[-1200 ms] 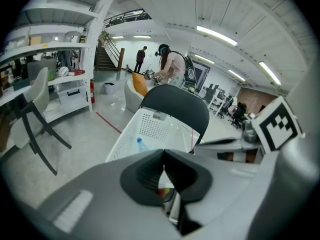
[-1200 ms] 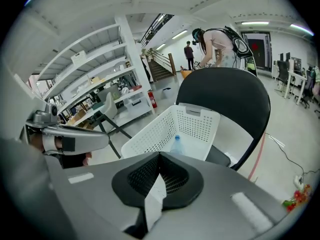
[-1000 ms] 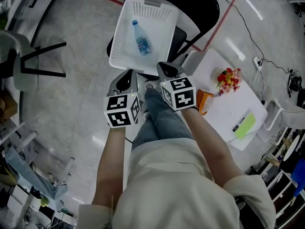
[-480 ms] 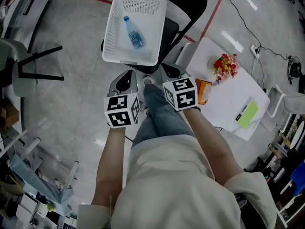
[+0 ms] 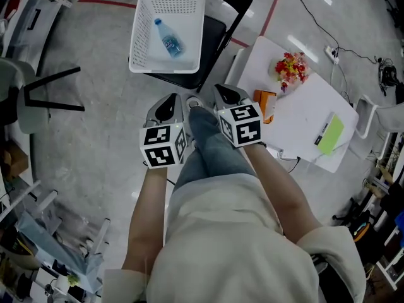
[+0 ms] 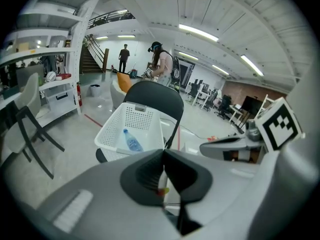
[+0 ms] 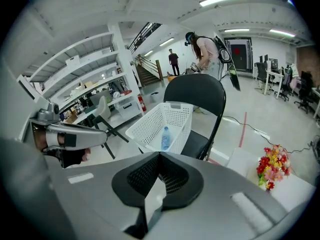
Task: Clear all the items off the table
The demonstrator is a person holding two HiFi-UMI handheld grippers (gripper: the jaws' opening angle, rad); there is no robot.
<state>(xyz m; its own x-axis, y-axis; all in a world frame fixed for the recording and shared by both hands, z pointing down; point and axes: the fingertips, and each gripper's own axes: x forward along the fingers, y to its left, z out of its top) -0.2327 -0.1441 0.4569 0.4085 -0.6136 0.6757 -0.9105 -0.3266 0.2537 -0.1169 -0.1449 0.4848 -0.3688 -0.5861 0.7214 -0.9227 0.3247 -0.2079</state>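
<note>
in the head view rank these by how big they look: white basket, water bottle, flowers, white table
Largest to smallest:
1. white table, though the right gripper hides one corner
2. white basket
3. flowers
4. water bottle, as long as the flowers are wide, but much thinner

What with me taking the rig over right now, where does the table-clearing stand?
Left claw: shut, empty.
Right claw: shut, empty.
Done: one bottle lies in the basket on the chair.
Left: the flowers, the orange box and the green pad sit on the table, to the right of the chair.
</note>
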